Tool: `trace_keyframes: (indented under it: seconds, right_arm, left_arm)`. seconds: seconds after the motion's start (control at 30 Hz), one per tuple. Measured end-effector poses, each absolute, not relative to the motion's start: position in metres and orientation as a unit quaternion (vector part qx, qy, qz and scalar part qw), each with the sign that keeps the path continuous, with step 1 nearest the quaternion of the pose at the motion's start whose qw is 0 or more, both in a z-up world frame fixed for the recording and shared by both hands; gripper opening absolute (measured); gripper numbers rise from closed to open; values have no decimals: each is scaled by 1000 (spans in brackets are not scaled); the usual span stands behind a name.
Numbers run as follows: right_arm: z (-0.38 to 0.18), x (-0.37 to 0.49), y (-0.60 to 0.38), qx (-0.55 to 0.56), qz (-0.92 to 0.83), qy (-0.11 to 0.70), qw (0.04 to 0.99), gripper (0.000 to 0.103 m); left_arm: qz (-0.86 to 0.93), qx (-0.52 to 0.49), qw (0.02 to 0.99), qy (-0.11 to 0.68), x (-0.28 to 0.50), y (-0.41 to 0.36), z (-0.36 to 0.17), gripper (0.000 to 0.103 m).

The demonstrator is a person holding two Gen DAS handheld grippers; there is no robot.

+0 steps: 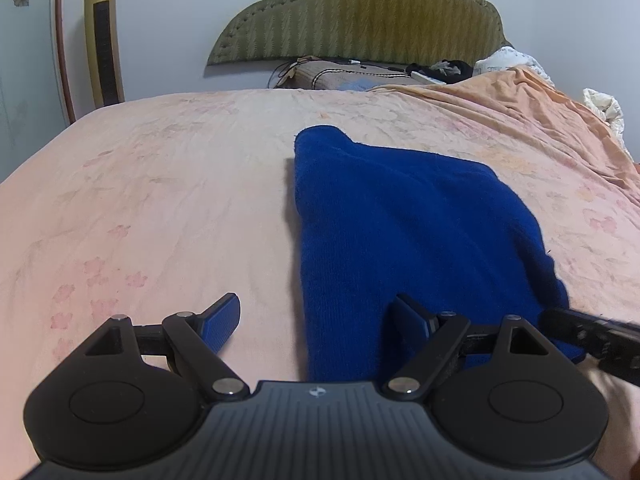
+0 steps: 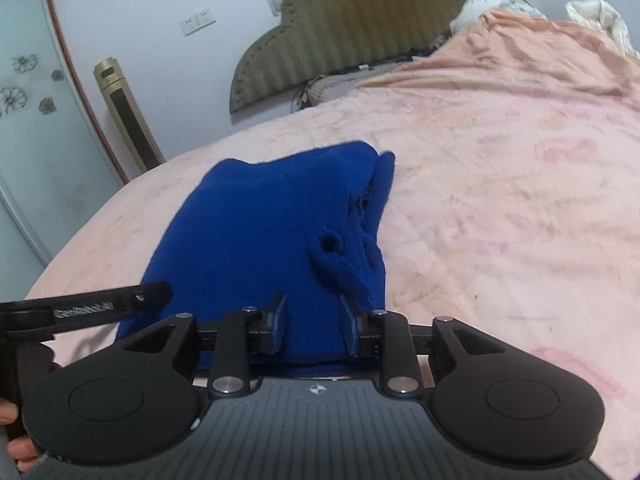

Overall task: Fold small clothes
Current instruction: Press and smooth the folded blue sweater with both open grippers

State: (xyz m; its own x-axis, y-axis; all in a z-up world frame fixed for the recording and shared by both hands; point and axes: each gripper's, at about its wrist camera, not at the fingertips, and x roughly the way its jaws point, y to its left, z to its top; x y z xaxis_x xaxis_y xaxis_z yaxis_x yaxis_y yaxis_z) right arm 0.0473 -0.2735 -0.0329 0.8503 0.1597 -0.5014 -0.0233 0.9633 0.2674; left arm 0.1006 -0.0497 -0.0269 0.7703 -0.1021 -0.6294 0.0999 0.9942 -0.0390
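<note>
A dark blue knitted garment point(image 1: 400, 224) lies folded into a long strip on the pink floral bedsheet point(image 1: 160, 184). My left gripper point(image 1: 320, 320) is open at the garment's near left edge, one finger over the sheet and one over the cloth. In the right wrist view the same garment point(image 2: 260, 224) has a bunched, creased right side. My right gripper point(image 2: 314, 322) is partly open, low over the garment's near end, with cloth showing between the fingers. The left gripper's body point(image 2: 100, 306) shows at the left there.
A green padded headboard point(image 1: 360, 12) stands at the far end. A pillow and cables point(image 1: 344, 72) lie below it. A bunched orange cover point(image 1: 540, 96) rises at the far right. A gold tower fan point(image 1: 102, 36) stands by the wall at the left.
</note>
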Motion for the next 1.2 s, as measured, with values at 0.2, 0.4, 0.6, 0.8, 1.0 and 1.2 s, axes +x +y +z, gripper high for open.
trace_keyframes:
  seconds: [0.2, 0.4, 0.6, 0.8, 1.0, 1.2]
  right_arm:
    - [-42, 48, -268, 94, 43, 277, 955, 53]
    - [-29, 47, -275, 116, 46, 264, 956, 59]
    - [-21, 83, -307, 150, 43, 266, 951, 76]
    - [-35, 153, -335, 228, 100, 319, 914, 76]
    - [-41, 209, -348, 279, 167, 330, 886, 75]
    - [-47, 250, -344, 289, 199, 341, 872, 36]
  left_arm:
    - [-53, -10, 939, 340, 98, -47, -31, 84]
    - [-58, 4, 944, 326, 98, -46, -25, 84]
    - [-91, -31, 943, 318, 132, -25, -7, 84]
    - [-132, -102, 911, 377, 199, -7, -23, 84]
    - [-186, -202, 869, 412, 251, -4, -41, 84]
    - [-207, -227, 864, 398, 281, -21, -46, 69]
